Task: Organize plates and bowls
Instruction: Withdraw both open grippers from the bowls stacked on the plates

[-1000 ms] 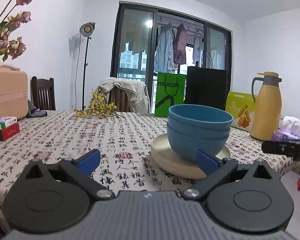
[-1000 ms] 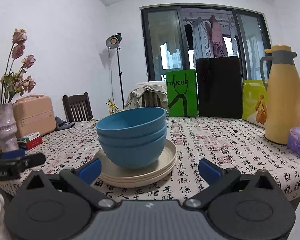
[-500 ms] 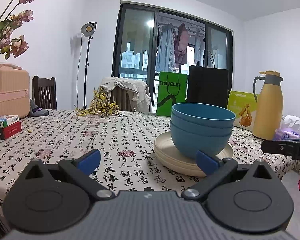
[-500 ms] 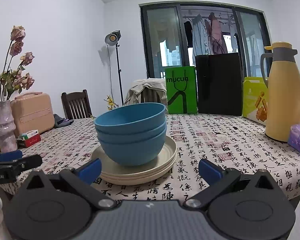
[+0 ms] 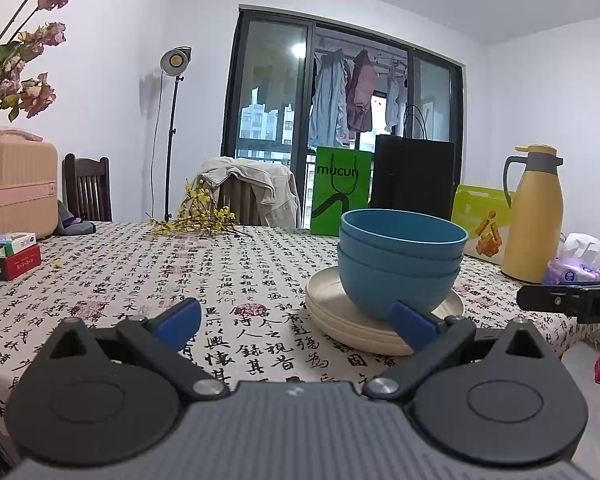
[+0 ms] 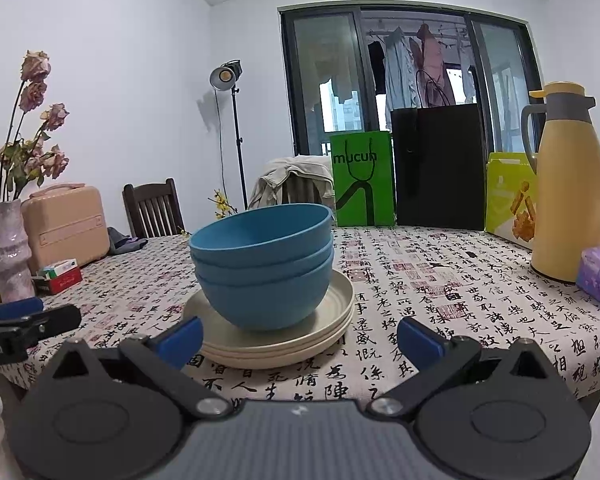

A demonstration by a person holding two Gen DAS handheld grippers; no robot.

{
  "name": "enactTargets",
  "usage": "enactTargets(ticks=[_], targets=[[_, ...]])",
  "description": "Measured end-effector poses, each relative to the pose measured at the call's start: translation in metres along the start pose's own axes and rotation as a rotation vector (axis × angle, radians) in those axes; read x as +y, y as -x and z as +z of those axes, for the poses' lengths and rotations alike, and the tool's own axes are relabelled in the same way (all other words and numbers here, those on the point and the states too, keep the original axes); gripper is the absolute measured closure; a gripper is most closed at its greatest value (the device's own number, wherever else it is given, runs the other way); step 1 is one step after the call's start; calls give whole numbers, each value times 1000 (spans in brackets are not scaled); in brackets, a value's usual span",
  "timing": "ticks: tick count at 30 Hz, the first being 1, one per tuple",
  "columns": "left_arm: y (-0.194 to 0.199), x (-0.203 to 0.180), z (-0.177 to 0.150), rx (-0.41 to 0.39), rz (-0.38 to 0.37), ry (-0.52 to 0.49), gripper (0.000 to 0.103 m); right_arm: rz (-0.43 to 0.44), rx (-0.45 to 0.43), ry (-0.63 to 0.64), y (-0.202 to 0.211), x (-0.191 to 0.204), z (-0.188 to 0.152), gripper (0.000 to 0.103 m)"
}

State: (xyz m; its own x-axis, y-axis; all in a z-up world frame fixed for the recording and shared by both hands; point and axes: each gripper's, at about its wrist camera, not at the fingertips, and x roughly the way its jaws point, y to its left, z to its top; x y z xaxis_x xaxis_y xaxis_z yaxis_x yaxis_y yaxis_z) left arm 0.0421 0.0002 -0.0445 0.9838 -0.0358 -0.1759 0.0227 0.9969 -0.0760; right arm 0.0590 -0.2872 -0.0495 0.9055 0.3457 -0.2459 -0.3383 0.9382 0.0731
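Nested blue bowls (image 6: 263, 276) sit on stacked cream plates (image 6: 284, 344) on the tablecloth (image 6: 440, 292), near its front edge. My left gripper (image 5: 296, 322) and my right gripper (image 6: 298, 338) hover before the stack, jaws spread apart, holding nothing.

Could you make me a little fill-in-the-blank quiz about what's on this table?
The blue bowls are nested and stand on a stack of cream ____.
The tall jug near the right edge of the table is ____ in colour.
The word printed on the green bag is ____.
Both the left gripper and right gripper are ____.

Missing words: plates; yellow; mucun; open
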Motion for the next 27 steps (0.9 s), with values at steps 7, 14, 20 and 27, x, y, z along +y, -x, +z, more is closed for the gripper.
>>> enactTargets(ticks=[7,14,20,27], targets=[[-1,1,-1,1,-3,2,0,2,2,-2,0,0,1,0],[0,1,-1,-1,-8,-1,0,3,2,0,0,-1,1,0],[1,3,1,-2,-18,7,0,3,2,0,0,-1,1,0],[3,2,2,-6,-26,9,0,1,0,2,1,-2,0,0]])
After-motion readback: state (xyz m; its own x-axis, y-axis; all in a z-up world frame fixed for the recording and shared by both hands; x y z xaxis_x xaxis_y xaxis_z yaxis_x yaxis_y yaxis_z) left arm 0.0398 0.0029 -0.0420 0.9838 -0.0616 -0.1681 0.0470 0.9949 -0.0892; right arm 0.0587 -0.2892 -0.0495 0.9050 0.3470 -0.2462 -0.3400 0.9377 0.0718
